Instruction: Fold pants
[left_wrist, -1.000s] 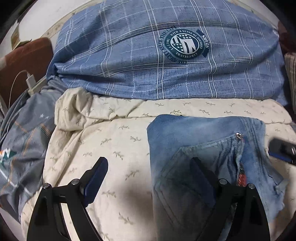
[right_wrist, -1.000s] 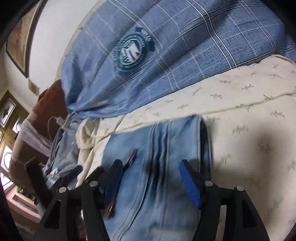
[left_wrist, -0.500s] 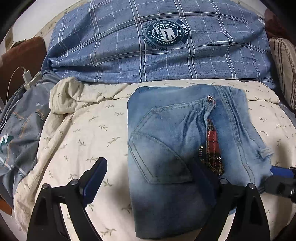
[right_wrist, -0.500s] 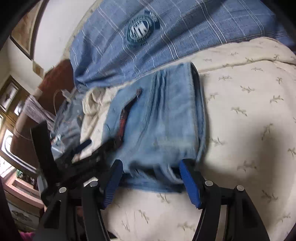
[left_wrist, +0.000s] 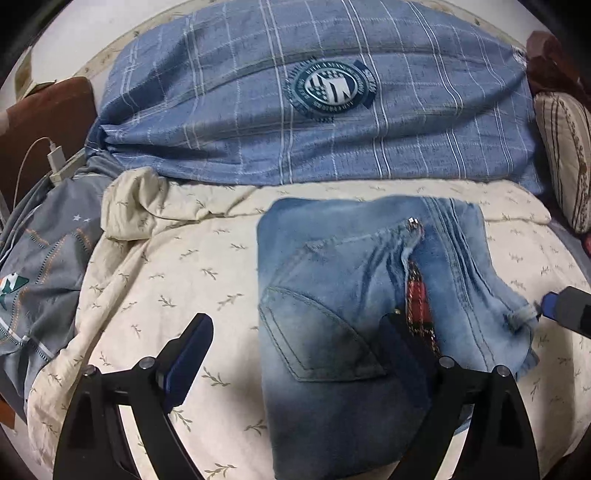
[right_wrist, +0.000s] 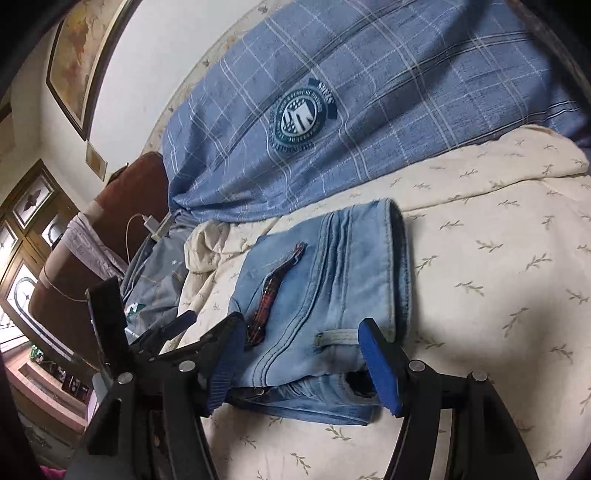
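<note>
- The left claw (left_wrist: 295, 354) stands wide apart with nothing gripped: one black finger hangs over the cream leaf-printed bedsheet (left_wrist: 177, 280), the other over the back pocket of the folded light-blue denim pants (left_wrist: 332, 295).
- The right claw (right_wrist: 303, 354) is partly spread and holds nothing; its blue pads (right_wrist: 376, 365) stand on either side of the near waistband edge of the pants (right_wrist: 332, 280), apart from the cloth.
- The pants lie folded into a compact block on the bedsheet, just ahead of both claws, with a strip of red plaid lining (left_wrist: 417, 299) showing at the fly.
- From the left wrist, the tip of the right claw (left_wrist: 565, 306) shows just beside the frayed right edge of the pants.
- Beyond the pants lies a blue checked quilt with a round dark-green crest (left_wrist: 332, 88).
- A white charger with cable (left_wrist: 55, 155) lies far left.
</note>
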